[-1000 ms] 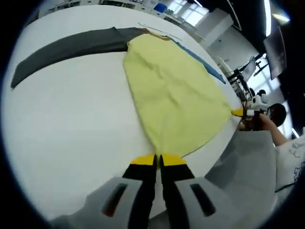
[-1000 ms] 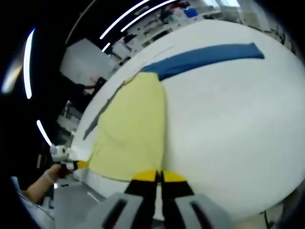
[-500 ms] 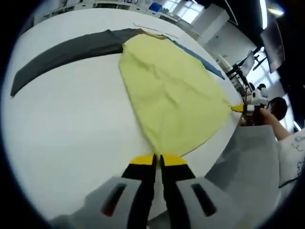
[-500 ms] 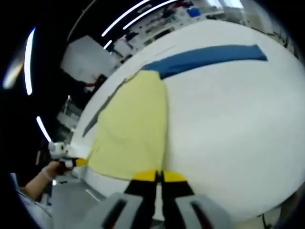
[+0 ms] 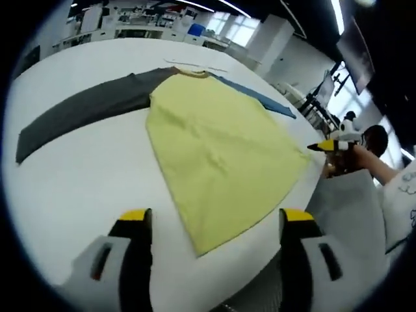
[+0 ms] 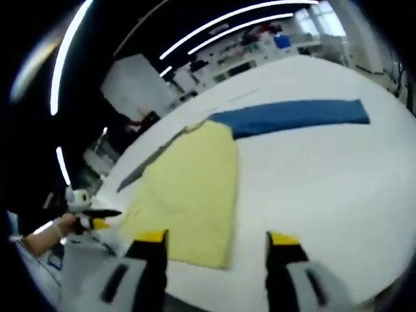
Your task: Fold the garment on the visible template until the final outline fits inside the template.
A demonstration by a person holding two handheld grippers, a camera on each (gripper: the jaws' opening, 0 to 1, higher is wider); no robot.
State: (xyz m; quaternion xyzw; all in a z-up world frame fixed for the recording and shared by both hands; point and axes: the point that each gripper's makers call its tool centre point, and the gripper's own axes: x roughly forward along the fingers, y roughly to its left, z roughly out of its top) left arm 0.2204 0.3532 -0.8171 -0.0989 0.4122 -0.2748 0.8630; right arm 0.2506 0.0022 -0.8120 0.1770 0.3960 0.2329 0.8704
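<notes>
Left gripper view: we see our left gripper (image 5: 212, 224) with its yellow-tipped jaws spread wide and nothing between them, above the near edge of the white table (image 5: 78, 175). The garment (image 5: 218, 146) lies flat on the table just ahead, its pale yellow body spread with its nearest corner between the two jaws. A dark grey sleeve (image 5: 81, 110) stretches away from the body on one side and a blue sleeve (image 5: 257, 99) on the other. Past the far corner of the yellow body we see the right gripper (image 5: 331, 145) held in a person's hand (image 5: 344, 162), its yellow tip pointing toward the cloth; we cannot tell from here how it stands

In the right gripper view our right gripper (image 6: 218, 240) also has its jaws wide apart and empty, with the hem of the yellow garment (image 6: 188, 195) just ahead. The blue sleeve (image 6: 292, 117) runs across the white table (image 6: 325, 188) beyond. The left gripper (image 6: 91, 218) shows near the cloth's far corner
</notes>
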